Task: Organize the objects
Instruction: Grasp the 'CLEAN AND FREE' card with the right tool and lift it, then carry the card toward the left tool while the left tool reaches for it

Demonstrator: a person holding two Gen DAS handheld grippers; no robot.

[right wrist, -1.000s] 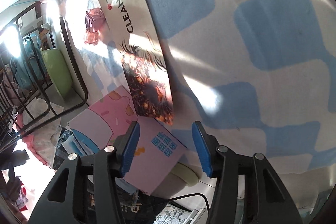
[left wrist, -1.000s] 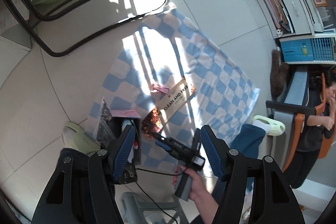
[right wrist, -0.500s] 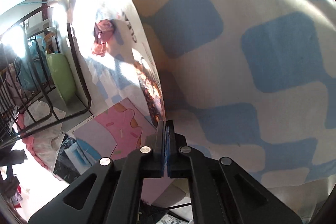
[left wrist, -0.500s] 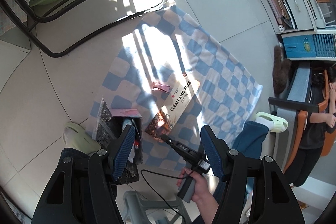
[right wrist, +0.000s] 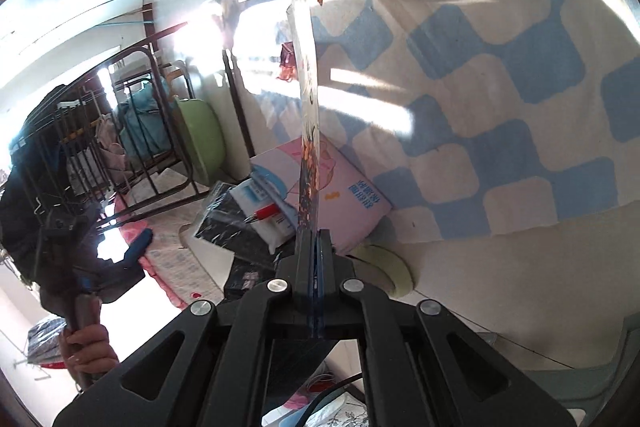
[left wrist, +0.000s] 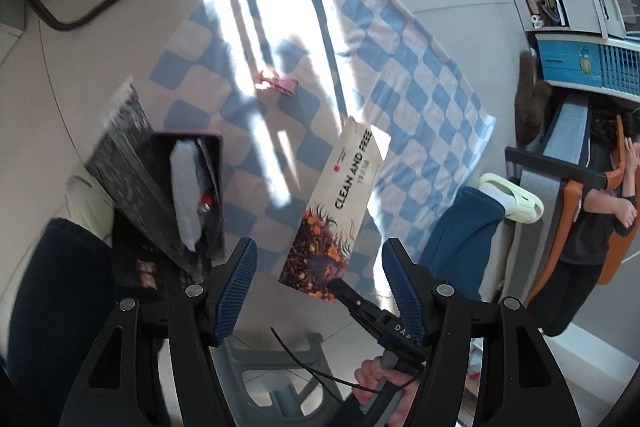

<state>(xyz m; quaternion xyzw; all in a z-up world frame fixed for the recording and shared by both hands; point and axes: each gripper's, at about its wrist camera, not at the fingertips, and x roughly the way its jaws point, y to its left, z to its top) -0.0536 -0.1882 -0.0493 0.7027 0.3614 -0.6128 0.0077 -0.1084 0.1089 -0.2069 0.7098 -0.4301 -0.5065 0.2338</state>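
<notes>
- Pinching one end of the flat packet [left wrist: 343,203] that says "CLEAN AND FREE", the right tongs [right wrist: 313,251] are closed tight on it.
- The packet is hanging in the air above the blue and white checked cloth [left wrist: 404,39] on the floor.
- The left tongs [left wrist: 318,289] are standing open with nothing between them.
- A black box [left wrist: 160,195] with things in it is sitting at one corner of the cloth.
- A small pink thing [left wrist: 280,85] is lying near the middle of the cloth.

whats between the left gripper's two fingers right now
In the left wrist view, the left gripper frames the flat CLEAN AND FREE packet, pinched by the right gripper; neither pad touches it.
</notes>
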